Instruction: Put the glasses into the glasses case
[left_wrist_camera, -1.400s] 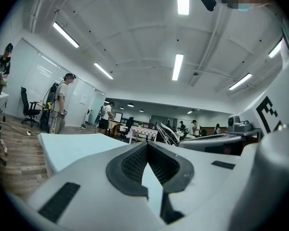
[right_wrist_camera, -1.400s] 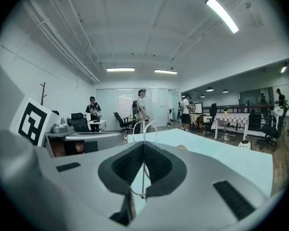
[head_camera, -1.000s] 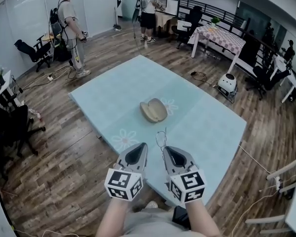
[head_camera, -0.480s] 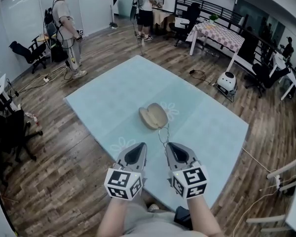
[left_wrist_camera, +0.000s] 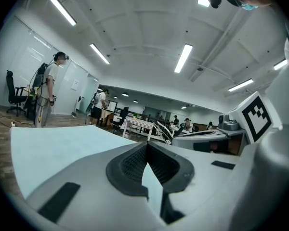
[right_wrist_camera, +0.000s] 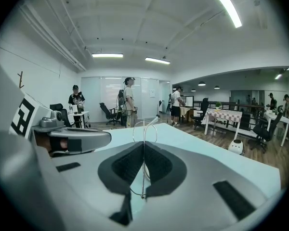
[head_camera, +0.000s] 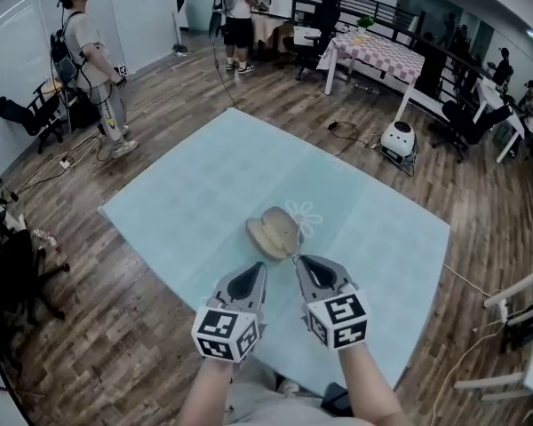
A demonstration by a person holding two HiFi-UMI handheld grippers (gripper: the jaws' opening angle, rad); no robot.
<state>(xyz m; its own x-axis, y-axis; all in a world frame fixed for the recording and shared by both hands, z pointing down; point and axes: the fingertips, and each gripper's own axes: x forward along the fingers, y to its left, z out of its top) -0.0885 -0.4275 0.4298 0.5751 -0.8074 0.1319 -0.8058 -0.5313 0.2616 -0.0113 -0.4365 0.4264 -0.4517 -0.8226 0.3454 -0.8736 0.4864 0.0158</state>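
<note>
– thin wire was about all the glasses [right_wrist_camera: 144,129] amounted to. the right tool [right_wrist_camera: 144,146] had its jaws pressed together on them, and the frame stood edge-on between the pads with a loop of rim poking past the tips.
– and where was that against the case?
– in the head view the right tool [head_camera: 300,261] hung over the near part of the pale blue table [head_camera: 186,202]. its tips were just short of the tan glasses case [head_camera: 272,232], which lay open on the cloth beside a printed flower [head_camera: 306,216]. the glasses were in the air, not yet in the case.
– the left tool?
– the left tool [left_wrist_camera: 147,146] had its jaws closed tip to tip with nothing in them. it sat alongside the right one, a little further from the case.
– how did you expect the glasses to handle?
– very light, i judged, and springy. wire like that would bend under a hard squeeze, and it could swivel or slip in the pads. the bridge or the rim near a hinge seemed the better hold, never a lens face. i couldn't tell which part the pads were on.
– and the case?
– a stiff shell by the look, and light enough to skid if nudged, so the idle tool might have had to steady it.
</note>
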